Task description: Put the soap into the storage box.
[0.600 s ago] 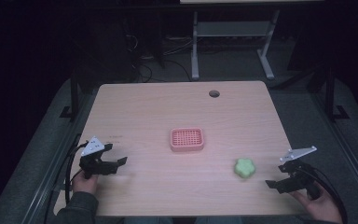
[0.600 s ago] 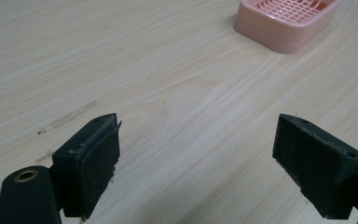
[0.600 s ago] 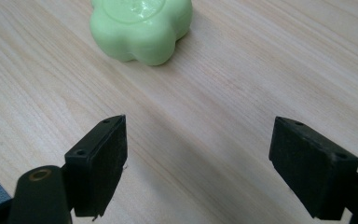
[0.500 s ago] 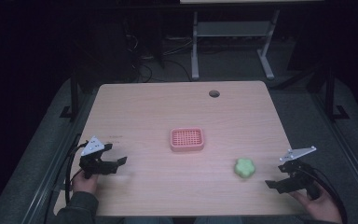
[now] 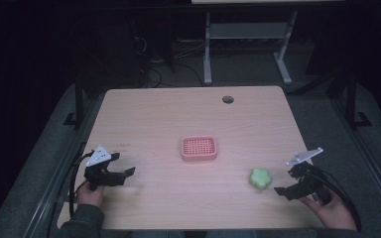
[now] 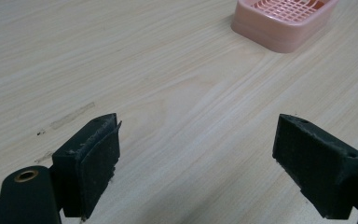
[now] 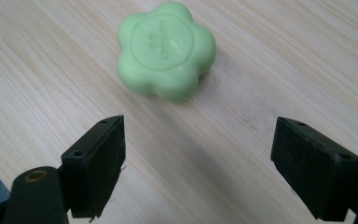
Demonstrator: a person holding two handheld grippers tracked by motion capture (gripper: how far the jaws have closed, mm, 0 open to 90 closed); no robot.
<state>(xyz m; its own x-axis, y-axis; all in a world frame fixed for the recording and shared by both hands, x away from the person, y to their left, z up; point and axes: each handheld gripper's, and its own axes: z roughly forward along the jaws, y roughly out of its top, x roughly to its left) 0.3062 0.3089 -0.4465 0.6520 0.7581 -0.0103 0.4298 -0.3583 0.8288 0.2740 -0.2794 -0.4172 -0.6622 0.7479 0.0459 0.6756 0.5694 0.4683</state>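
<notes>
A green flower-shaped soap (image 5: pixel 260 178) (image 7: pixel 166 50) lies flat on the wooden table (image 5: pixel 168 119), right of centre near the front. My right gripper (image 5: pixel 284 190) (image 7: pixel 200 163) is open just to its right, with the soap a short way beyond the jaws and nothing between them. A pink slotted soap dish (image 5: pixel 199 148) (image 6: pixel 284 21) sits at the table's middle. My left gripper (image 5: pixel 126 173) (image 6: pixel 200 163) is open at the front left, well short of the dish, with bare wood between its pads.
A round cable hole (image 5: pixel 227 99) is near the table's far edge. Behind the table stands a metal frame (image 5: pixel 248 34) with tangled cables (image 5: pixel 154 54) on the dark floor. Cables trail from both grippers over the front corners.
The right gripper has shifted slightly toward the soap. The left gripper, the soap and the dish stay where they were.
</notes>
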